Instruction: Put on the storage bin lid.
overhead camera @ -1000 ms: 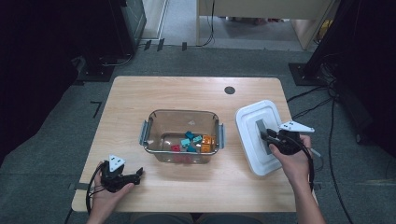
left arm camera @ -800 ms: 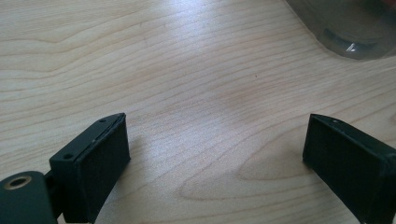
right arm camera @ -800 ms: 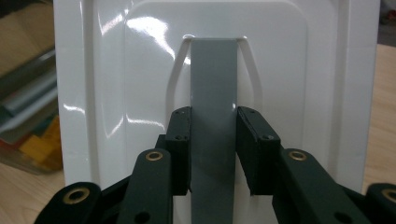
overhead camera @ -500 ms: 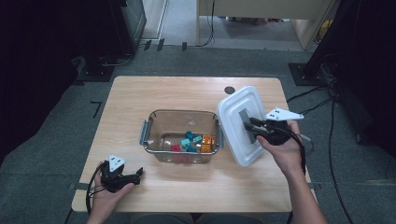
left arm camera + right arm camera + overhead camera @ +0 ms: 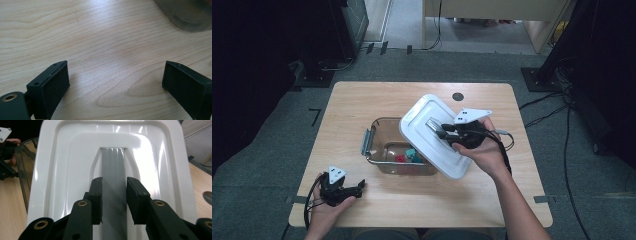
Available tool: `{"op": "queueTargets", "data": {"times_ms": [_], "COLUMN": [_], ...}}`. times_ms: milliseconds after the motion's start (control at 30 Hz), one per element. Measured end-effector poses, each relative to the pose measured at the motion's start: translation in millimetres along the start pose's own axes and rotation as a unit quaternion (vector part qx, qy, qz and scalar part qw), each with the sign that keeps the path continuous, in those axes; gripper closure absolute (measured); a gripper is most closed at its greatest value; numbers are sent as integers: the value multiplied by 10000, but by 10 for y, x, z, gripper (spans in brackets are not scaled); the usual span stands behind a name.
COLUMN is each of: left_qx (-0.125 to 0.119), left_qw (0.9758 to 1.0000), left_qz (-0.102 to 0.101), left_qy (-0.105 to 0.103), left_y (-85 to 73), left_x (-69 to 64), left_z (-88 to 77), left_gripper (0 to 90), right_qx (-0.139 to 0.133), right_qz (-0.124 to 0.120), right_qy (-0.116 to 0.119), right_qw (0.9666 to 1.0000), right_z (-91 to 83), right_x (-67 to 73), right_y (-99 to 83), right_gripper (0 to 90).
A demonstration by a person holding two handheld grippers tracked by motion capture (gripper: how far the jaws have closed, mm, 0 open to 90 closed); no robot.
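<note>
Above the clear rectangular glass container (image 5: 384, 150), my right gripper (image 5: 443, 129) pinches the grey handle (image 5: 113, 182) of the tilted white plastic lid (image 5: 432, 132); I should level it before lowering, while my left gripper (image 5: 358, 187) rests spread.

From the high view we look forward and down over the whole bench (image 5: 362, 100), with floor and cables beyond its far edge. The left view sits low and very near the wood, looking along the left claw (image 5: 116, 85) toward a corner of the box (image 5: 187, 15), which we also see mid-bench from above (image 5: 384, 135). The right view looks close along the right claw (image 5: 113, 200) at the lid (image 5: 62, 170); both it and the high view take in that lid (image 5: 422, 120) and the box rim (image 5: 22, 165).
</note>
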State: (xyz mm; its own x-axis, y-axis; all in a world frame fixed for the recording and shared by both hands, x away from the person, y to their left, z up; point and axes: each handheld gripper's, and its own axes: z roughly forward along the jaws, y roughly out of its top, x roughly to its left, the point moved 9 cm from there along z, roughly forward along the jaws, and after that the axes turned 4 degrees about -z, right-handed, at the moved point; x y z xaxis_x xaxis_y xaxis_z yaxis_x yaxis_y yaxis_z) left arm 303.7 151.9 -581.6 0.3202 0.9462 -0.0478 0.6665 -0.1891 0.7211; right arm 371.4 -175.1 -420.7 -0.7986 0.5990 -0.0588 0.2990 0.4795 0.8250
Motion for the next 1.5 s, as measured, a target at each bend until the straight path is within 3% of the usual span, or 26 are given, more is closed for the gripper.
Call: {"op": "queueTargets", "data": {"times_ms": [200,433,867,1133,1400,1500], "left_qx": [0,13,11,11,10,12], "left_qw": [10000,10000,10000,10000,10000,10000], "left_qz": [0,15,12,11,9,12], "left_qy": [0,1,3,3,1,3], "left_y": [0,-2,-2,-2,-2,-2], "left_x": [0,2,2,2,1,2], "left_z": [0,-2,-2,-2,-1,-2], "left_gripper": [70,70,70,71,70,70], "right_qx": [229,252,158,178,126,225], "right_qz": [-126,-200,-154,-465,-502,-577], "right_qy": [211,385,533,642,746,642], "right_qw": [9994,9987,9983,9967,9959,9960], "right_z": [274,482,559,599,594,597], "right_x": [138,235,253,292,337,328], "right_y": [48,103,146,192,206,181], "right_gripper": [683,682,682,681,624,668]}}
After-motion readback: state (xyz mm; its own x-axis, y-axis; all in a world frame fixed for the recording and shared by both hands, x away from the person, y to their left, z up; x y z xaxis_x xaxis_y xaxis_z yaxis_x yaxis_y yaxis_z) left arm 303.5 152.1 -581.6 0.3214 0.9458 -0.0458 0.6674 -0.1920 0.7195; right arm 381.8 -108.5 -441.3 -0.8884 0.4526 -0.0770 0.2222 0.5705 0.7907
